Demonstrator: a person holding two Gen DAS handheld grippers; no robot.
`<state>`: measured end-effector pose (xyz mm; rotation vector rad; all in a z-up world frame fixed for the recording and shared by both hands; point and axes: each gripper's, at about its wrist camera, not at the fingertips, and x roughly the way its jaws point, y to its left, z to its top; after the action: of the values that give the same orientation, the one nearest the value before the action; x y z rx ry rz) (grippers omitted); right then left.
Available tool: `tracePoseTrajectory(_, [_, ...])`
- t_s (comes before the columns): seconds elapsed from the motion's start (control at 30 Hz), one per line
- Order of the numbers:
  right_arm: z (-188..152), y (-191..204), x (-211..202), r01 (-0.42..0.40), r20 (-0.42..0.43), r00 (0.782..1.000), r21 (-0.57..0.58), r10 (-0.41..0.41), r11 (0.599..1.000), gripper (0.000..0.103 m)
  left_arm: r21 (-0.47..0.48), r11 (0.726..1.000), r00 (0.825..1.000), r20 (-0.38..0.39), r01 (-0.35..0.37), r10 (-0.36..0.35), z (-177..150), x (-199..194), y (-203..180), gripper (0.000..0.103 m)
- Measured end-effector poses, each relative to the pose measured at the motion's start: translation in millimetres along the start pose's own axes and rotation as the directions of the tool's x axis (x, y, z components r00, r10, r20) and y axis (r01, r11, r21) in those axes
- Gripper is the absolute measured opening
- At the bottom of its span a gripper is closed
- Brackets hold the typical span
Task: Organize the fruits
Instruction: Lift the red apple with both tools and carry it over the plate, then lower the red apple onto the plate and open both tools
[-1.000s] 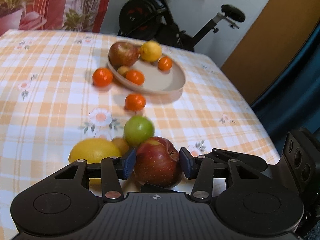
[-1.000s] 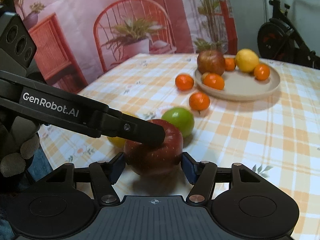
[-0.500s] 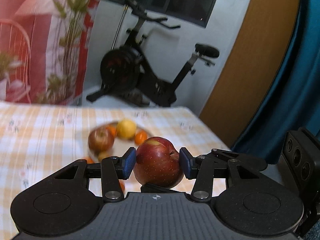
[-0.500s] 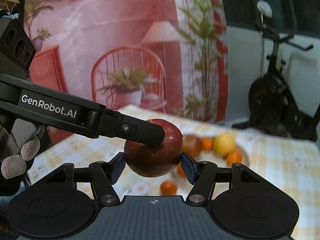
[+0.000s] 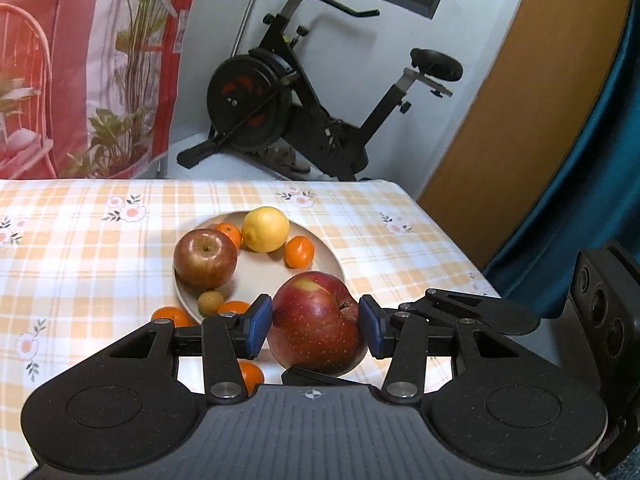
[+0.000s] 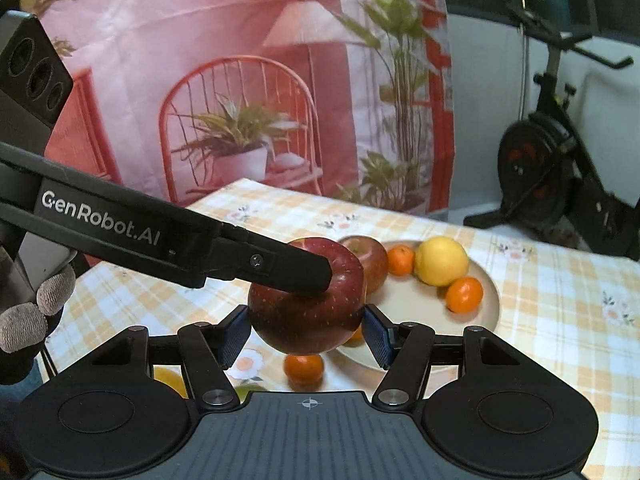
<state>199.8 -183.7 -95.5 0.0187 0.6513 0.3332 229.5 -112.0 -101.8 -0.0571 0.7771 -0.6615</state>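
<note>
Both grippers hold one red apple [image 5: 318, 322] together in the air near the beige plate [image 5: 256, 276]. My left gripper [image 5: 316, 326] is shut on it, blue pads on both sides. My right gripper [image 6: 306, 330] is shut on the same apple [image 6: 308, 320], crosswise; the left gripper's finger [image 6: 280, 266] lies over the apple's top. The plate holds another red apple [image 5: 205, 258], a lemon [image 5: 266, 229], tangerines [image 5: 299, 252] and a small brown fruit [image 5: 211, 302].
Loose tangerines [image 5: 172, 316] lie on the checked tablecloth [image 5: 80, 240] beside the plate; one [image 6: 303, 368] shows under the held apple. A yellow and a green fruit [image 6: 170, 380] peek out low left. An exercise bike [image 5: 304, 100] stands beyond the table.
Both grippers lifted the red apple off the table and carried it towards the plate; the plate is now nearer and sharper in both views.
</note>
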Motion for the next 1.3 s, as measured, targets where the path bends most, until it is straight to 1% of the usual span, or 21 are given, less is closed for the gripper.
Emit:
tracePoseTrajectory(0.2, [7.3,-30.5,19.0,0.034,-0.017,0.999,0.012,-0.033,0.999,0.057,0.009,1.000,1.000,-0.023,-0.001,0.002,24.2,35.4,-1.7,0.050])
tracePoseTrajectory(0.3, [9.1,-49.4,33.5,0.051,-0.031,0.998,0.025,-0.050,0.998,0.057,-0.001,1.000,0.999,-0.049,-0.008,0.008,34.2,58.5,1.8,0.050])
tracePoseTrajectory(0.5, [7.0,-77.7,67.7,0.050,-0.078,0.996,0.065,-0.045,0.997,0.057,0.046,0.998,0.991,-0.124,-0.051,0.057,47.6,94.3,5.1,0.050])
tracePoseTrajectory(0.57, [6.2,-83.3,78.0,0.051,-0.091,0.995,0.069,-0.044,0.996,0.057,0.045,0.997,0.987,-0.142,-0.062,0.068,50.4,103.3,9.2,0.050])
tracePoseTrajectory(0.63, [5.4,-86.5,86.1,0.050,-0.101,0.994,0.072,-0.042,0.996,0.057,0.044,0.997,0.985,-0.156,-0.070,0.076,52.5,109.4,12.6,0.050])
tracePoseTrajectory(0.77, [3.5,-90.9,100.0,0.052,-0.118,0.992,0.068,-0.044,0.996,0.057,0.028,0.996,0.983,-0.164,-0.083,0.087,56.9,116.6,20.2,0.045])
tracePoseTrajectory(0.87, [2.4,-93.4,105.4,0.057,-0.120,0.992,0.074,-0.047,0.996,0.057,0.019,0.996,0.982,-0.164,-0.088,0.090,59.6,121.6,23.4,0.044])
tracePoseTrajectory(1.03, [1.5,-94.3,109.1,0.051,-0.103,0.994,0.078,-0.043,0.996,0.057,0.017,0.996,0.983,-0.160,-0.091,0.093,62.0,125.2,26.7,0.044])
tracePoseTrajectory(1.2, [2.5,-91.3,114.4,0.052,-0.088,0.995,0.082,-0.044,0.995,0.057,0.013,0.994,0.982,-0.152,-0.111,0.112,62.3,124.4,30.4,0.044])
tracePoseTrajectory(1.3, [1.7,-89.4,117.0,0.062,-0.076,0.996,0.077,-0.056,0.995,0.057,0.003,0.994,0.982,-0.153,-0.108,0.107,61.6,123.9,33.5,0.044])
